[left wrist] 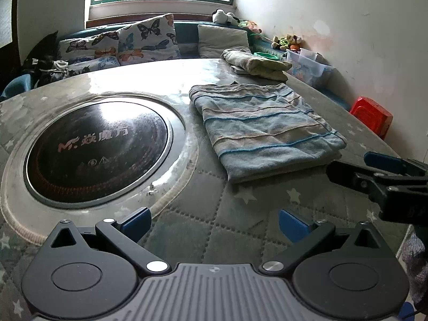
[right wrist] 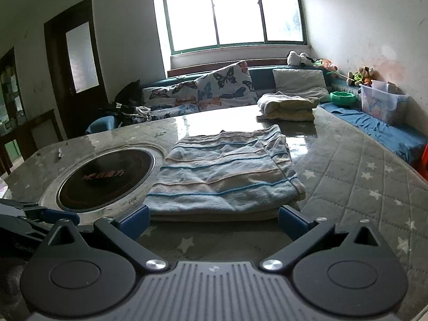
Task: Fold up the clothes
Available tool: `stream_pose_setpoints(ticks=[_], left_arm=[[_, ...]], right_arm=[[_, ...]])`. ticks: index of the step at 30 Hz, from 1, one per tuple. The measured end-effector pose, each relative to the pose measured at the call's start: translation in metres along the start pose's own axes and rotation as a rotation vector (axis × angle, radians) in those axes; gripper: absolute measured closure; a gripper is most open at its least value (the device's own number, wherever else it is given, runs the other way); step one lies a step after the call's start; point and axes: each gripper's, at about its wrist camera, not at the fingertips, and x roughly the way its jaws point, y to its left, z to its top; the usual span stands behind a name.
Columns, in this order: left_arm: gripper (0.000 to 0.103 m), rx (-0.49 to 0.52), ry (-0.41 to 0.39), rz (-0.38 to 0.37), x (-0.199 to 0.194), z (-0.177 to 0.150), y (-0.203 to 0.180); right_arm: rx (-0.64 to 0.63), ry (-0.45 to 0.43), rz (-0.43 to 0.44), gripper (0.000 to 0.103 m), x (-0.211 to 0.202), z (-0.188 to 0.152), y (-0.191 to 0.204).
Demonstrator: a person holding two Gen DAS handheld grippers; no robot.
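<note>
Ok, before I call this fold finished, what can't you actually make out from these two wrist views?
- Underside layers of the striped cloth: hidden by its own top layer, both views.
- Small flat object under the yellowish pile: mostly covered, too small to identify.
- Right gripper in the left view: cut off by the edge.

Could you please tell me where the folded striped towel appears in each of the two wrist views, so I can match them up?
Left wrist view: the striped towel lies right of centre, to the right of the round black cooktop.
Right wrist view: the striped towel lies at centre, just beyond the open right tool.
Shared landmark: the round black cooktop sits left of the towel in both.
</note>
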Motion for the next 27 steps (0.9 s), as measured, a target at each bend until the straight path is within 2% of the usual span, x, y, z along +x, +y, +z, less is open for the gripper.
stream_pose_setpoints(ticks=[27], left_arm=[[0.0,0.024,0.001,0.01,-0.023,-0.024,-0.017]], right_arm=[[-0.021,-0.004,-0.043,0.0,-0.026,-0.018,0.021]])
